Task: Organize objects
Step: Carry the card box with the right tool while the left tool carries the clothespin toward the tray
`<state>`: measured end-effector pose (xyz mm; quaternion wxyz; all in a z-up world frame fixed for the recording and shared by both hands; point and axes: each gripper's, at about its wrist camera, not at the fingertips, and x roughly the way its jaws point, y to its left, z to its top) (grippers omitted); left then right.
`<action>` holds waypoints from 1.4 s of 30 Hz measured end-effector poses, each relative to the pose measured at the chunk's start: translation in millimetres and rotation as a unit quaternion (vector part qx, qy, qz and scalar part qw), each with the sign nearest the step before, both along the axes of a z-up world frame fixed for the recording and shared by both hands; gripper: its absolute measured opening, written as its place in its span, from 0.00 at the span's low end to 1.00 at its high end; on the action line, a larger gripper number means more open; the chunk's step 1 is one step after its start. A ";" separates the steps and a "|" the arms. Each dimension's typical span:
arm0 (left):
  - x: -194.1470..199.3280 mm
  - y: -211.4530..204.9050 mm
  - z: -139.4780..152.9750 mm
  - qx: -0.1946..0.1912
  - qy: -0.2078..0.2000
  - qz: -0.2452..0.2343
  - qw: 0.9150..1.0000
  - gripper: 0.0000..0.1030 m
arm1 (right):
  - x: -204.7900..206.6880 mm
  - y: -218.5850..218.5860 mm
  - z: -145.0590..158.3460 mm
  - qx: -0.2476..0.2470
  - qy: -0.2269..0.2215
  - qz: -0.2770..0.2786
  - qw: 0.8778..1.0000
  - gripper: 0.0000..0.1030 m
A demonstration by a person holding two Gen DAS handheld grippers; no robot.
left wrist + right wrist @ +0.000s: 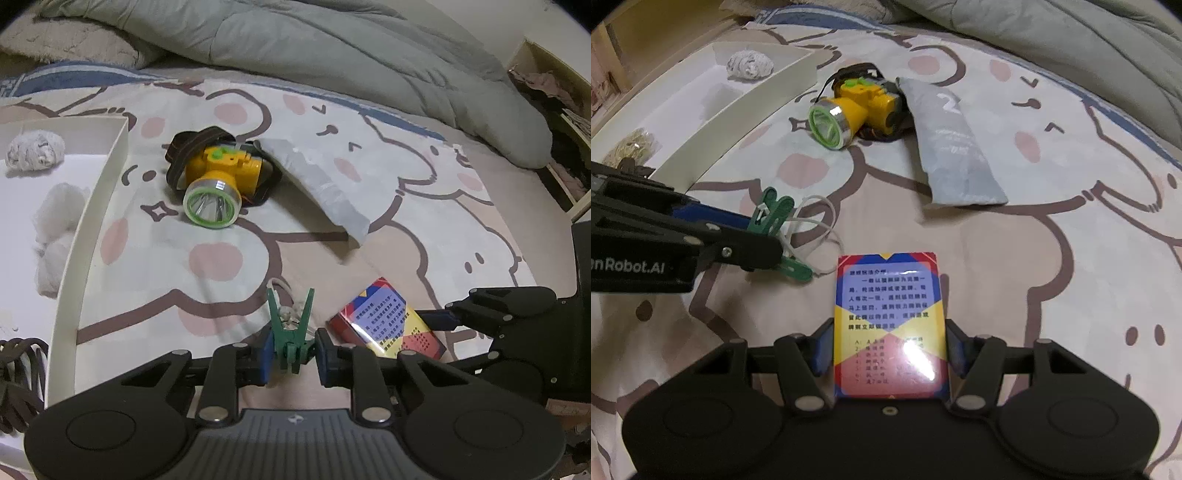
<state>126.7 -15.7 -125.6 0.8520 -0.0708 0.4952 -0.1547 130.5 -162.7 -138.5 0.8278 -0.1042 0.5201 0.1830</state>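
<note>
**A:** What's held, and what could slip?

**B:** The left gripper point(291, 354) has its blue pads closed around a green plastic clothes peg point(291, 332) that has a loop of white cord point(812, 225) tied on; it sits right between the fingers, low over the bed. The right gripper point(886, 350) is closed across the sides of a glossy red, blue and yellow card box point(891, 325) lying flat on the cartoon-bear bedsheet point(406, 177), just right of the peg.

**A:** Risks?

**B:** I'd judge the trailing cord may snag the box or the sheet when lifted. The box's slick wrap could slide out of a shallow side grip. The two grippers are near each other and might knock.

**A:** Counts?

**B:** One peg, one box. Ahead of the left gripper: one yellow headlamp with a green-rimmed lens point(216, 177) and one grey foil pouch point(321, 184) touching it. To the left, one white open tray point(92, 206) holding at least two pale crumpled bundles point(35, 151). Beyond, one grey-green quilt point(332, 48).
</note>
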 end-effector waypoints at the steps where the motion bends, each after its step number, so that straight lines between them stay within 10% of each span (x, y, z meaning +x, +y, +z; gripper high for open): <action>1: -1.4 0.4 1.8 0.000 -0.001 0.001 1.000 0.24 | -0.5 0.0 2.3 -0.001 -0.004 -0.003 1.000 0.59; 42: -59.4 36.6 125.1 0.041 -0.211 0.032 0.976 0.24 | -43.8 -20.4 139.4 0.086 -0.223 -0.157 0.958 0.59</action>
